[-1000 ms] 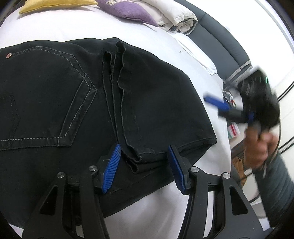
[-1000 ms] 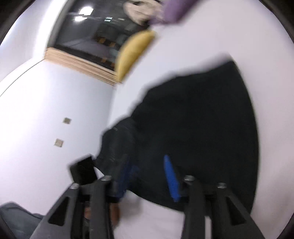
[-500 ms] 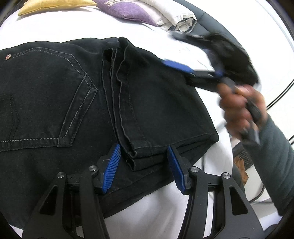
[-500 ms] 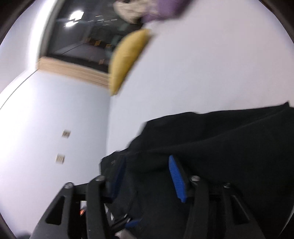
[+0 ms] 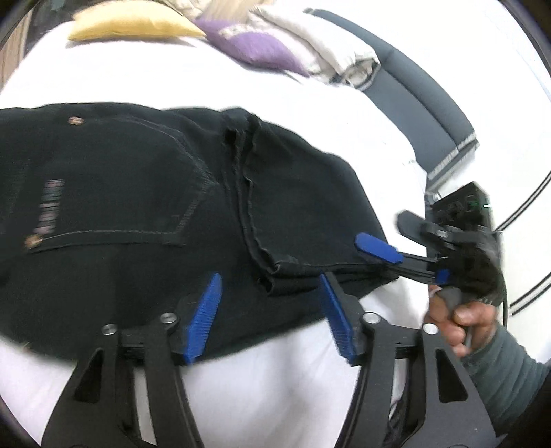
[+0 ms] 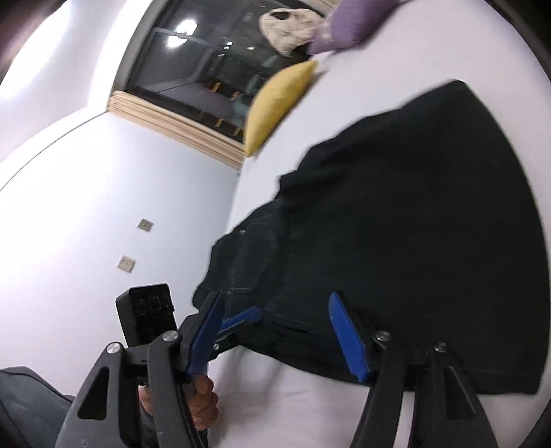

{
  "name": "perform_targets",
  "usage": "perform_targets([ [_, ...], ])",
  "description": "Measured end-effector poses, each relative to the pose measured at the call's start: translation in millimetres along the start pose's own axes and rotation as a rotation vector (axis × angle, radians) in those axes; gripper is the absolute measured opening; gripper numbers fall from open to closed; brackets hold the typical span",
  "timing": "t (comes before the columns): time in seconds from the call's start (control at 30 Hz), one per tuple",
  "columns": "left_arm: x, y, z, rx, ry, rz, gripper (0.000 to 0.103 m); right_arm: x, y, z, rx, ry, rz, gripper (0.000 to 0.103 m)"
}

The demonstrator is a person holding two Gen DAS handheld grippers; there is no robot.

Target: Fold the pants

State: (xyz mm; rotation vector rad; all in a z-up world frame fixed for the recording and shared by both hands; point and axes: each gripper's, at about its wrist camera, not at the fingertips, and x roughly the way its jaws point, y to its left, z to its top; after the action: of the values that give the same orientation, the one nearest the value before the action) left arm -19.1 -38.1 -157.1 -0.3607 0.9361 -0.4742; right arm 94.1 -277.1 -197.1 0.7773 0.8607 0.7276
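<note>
Two grippers now sit at the near hem edge of the black jeans (image 5: 144,193), where half a second ago the right gripper (image 5: 378,253) was up over the far side of the folded leg panel; it has swung down beside the left gripper (image 5: 272,315) and points in at the hem from the right. That suggests both tools are lining up for one shared lift of this edge, probably the next fold.

Left gripper: fingers wide apart, straddling the bunched hem corner, gripping nothing. Right gripper: in its own view the blue pads (image 6: 346,339) stand wide, also empty, with the hem between them.

The jeans lie flat on the white bed sheet (image 5: 241,396), already folded, back pocket up, with the leg ends laid over the seat.

Counted: one pair of jeans, two grippers, four blue pads, one yellow cushion (image 5: 134,22), one purple cushion (image 5: 258,48), one pale folded blanket (image 5: 330,55) by the grey headboard (image 5: 423,113), and two small wall plates (image 6: 134,244).
</note>
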Motion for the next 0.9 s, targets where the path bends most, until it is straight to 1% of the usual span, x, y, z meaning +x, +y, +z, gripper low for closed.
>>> perform_targets([
  [0.03,-8.0,3.5,-2.7,-0.013,-0.013,0.008,0.069,4.7,-5.1,-0.1,0.02,0.0,0.0,0.07],
  [0.07,-13.3,5.5,-3.9,-0.021,-0.019,0.013,0.07,10.8,-13.0,-3.3,0.047,0.006,-0.021,0.071],
  [0.1,-18.5,11.0,-6.7,-0.037,-0.021,0.024,0.07,18.1,-20.2,-6.8,0.064,0.021,-0.067,0.067],
  [0.13,-20.8,15.1,-8.9,-0.05,-0.018,0.035,0.07,16.8,-23.3,-10.5,0.045,0.026,-0.125,0.062],
  [0.17,-23.9,19.0,-11.0,-0.065,-0.017,0.045,0.07,16.4,-15.7,-15.0,-0.014,0.024,-0.176,0.06],
  [0.2,-31.9,22.9,-12.8,-0.081,-0.026,0.048,0.07,16.7,-3.7,-18.6,-0.063,0.046,-0.221,0.06],
  [0.23,-42.1,25.3,-13.6,-0.095,-0.045,0.05,0.07,16.1,3.6,-19.4,-0.077,0.056,-0.235,0.06],
  [0.27,-52.3,28.8,-14.4,-0.109,-0.064,0.056,0.07,11.3,9.3,-22.4,-0.076,0.07,-0.222,0.061],
  [0.3,-65.5,35.2,-16.0,-0.132,-0.091,0.072,0.07,5.0,13.1,-26.4,-0.059,0.07,-0.182,0.061],
  [0.33,-80.7,44.4,-18.3,-0.16,-0.125,0.099,0.07,-3.9,19.1,-30.5,-0.049,0.048,-0.127,0.061],
  [0.37,-98.2,57.7,-22.0,-0.202,-0.169,0.132,0.071,-7.6,25.4,-32.4,-0.057,0.027,-0.102,0.061],
  [0.4,-113.3,71.0,-26.2,-0.253,-0.209,0.151,0.071,-13.1,30.5,-35.2,-0.068,0.005,-0.086,0.061],
  [0.43,-125.2,84.0,-30.0,-0.305,-0.243,0.158,0.076,-15.4,33.7,-36.2,-0.068,-0.008,-0.071,0.061],
  [0.47,-140.0,101.8,-35.3,-0.378,-0.289,0.172,0.081,-13.4,35.9,-34.7,-0.062,-0.014,-0.059,0.061],
  [0.53,-153.8,126.1,-39.5,-0.458,-0.336,0.216,0.087,-13.2,36.6,-34.3,-0.058,-0.014,-0.052,0.061],
  [0.57,-157.0,139.3,-41.0,-0.496,-0.347,0.233,0.087,-14.3,37.3,-35.5,-0.061,-0.011,-0.048,0.061],
  [0.6,-157.6,146.8,-41.6,-0.516,-0.35,0.233,0.087,-15.8,38.1,-36.1,-0.063,-0.006,-0.042,0.061],
  [0.63,-157.6,157.2,-42.5,-0.544,-0.357,0.225,0.087,-27.7,36.6,-38.2,-0.067,0.0,-0.038,0.061],
  [0.67,-156.2,165.9,-42.6,-0.566,-0.361,0.221,0.087,-22.6,41.0,-38.7,-0.074,0.008,-0.036,0.061],
  [0.73,-149.5,180.1,-42.7,-0.602,-0.362,0.195,0.087,3.1,55.0,-36.6,-0.084,0.022,-0.034,0.061],
  [0.83,-133.8,199.8,-40.3,-0.66,-0.337,0.127,0.087,12.9,60.1,-38.1,-0.083,0.038,-0.039,0.061],
  [0.87,-130.4,205.4,-41.4,-0.683,-0.343,0.107,0.087,9.8,61.2,-39.4,-0.079,0.044,-0.045,0.061],
  [0.9,-128.7,207.6,-41.7,-0.685,-0.356,0.104,0.087,10.2,61.4,-39.9,-0.073,0.051,-0.05,0.061],
])
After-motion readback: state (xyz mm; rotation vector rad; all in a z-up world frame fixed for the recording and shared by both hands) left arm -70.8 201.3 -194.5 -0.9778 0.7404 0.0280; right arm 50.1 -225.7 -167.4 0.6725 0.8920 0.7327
